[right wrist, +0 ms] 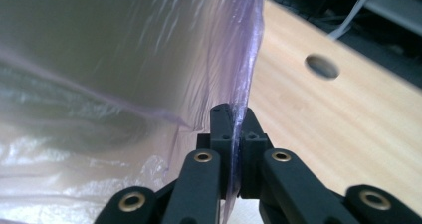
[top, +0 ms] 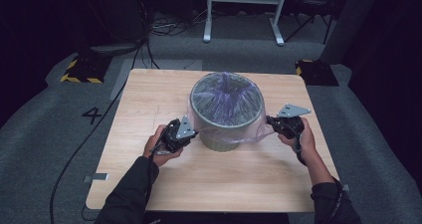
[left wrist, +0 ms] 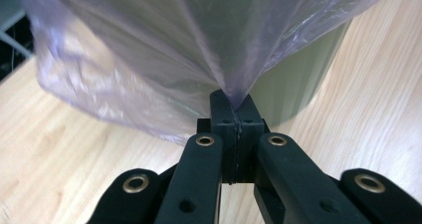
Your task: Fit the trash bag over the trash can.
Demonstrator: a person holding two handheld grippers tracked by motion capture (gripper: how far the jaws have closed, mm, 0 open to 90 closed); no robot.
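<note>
Left gripper (top: pixel 191 133): jaws pressed together, pointing right, hand low at table level. Right gripper (top: pixel 270 120): jaws pressed together, pointing left, forearm angled in from below.

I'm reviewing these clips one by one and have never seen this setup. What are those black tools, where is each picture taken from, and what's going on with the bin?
A person holds a hand-held two-jaw tool in each hand. One camera looks down from above; the other two ride on the tools, looking along their jaws. On the wooden table stands a round bin with a thin purple plastic bag over its rim. The left gripper and right gripper are each shut on the bag's edge, on opposite sides.
</note>
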